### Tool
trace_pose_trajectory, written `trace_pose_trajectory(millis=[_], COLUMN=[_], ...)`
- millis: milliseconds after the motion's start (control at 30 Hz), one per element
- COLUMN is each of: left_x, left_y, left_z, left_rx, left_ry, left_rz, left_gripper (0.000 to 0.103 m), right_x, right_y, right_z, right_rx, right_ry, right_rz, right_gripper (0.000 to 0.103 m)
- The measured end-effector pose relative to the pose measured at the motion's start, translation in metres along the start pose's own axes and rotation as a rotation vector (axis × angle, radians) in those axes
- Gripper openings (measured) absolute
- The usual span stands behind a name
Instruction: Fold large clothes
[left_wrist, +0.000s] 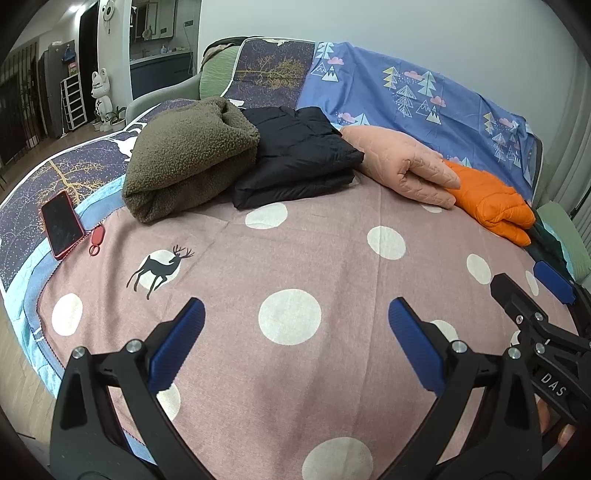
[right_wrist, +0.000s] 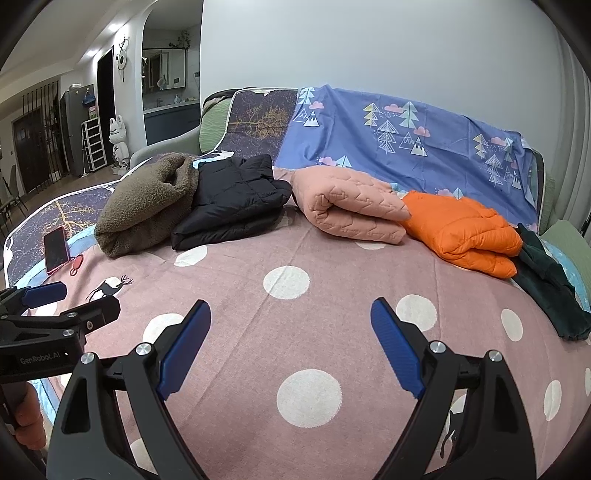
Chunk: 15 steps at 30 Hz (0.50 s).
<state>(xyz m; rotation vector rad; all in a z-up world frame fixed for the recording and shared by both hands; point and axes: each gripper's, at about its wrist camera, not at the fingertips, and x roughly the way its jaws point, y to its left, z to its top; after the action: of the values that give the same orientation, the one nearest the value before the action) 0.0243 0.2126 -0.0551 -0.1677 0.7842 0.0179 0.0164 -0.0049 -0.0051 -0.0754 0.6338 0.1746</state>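
Folded clothes lie in a row at the back of the pink dotted bedspread (left_wrist: 314, 251): an olive fleece (left_wrist: 188, 158), a black padded jacket (left_wrist: 295, 158), a peach quilted jacket (left_wrist: 406, 166) and an orange puffer jacket (left_wrist: 491, 199). The right wrist view shows the same row: fleece (right_wrist: 147, 206), black jacket (right_wrist: 232, 203), peach jacket (right_wrist: 354, 206), orange jacket (right_wrist: 465, 236). A dark green garment (right_wrist: 550, 284) lies unfolded at the right edge. My left gripper (left_wrist: 295, 325) and right gripper (right_wrist: 291, 325) hover open over the bare spread, holding nothing, side by side.
A red phone (left_wrist: 61, 225) and a red key tag (left_wrist: 96, 242) lie at the left edge of the bed. A blue tree-print sheet (left_wrist: 406, 92) drapes the sofa back behind the clothes. Wooden floor drops off to the left.
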Motion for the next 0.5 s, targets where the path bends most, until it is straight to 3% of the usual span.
trace_pose_trajectory(millis=[500], left_x=[0.0033], left_y=[-0.003], left_z=[-0.002], left_rx=[0.009], left_ry=[0.01], left_rz=[-0.011], left_gripper=[0.101], right_x=[0.0007], right_y=[-0.0008], right_z=[0.0016], right_rx=[-0.008], right_ry=[0.0], right_rz=[-0.012], right_gripper=[0.089])
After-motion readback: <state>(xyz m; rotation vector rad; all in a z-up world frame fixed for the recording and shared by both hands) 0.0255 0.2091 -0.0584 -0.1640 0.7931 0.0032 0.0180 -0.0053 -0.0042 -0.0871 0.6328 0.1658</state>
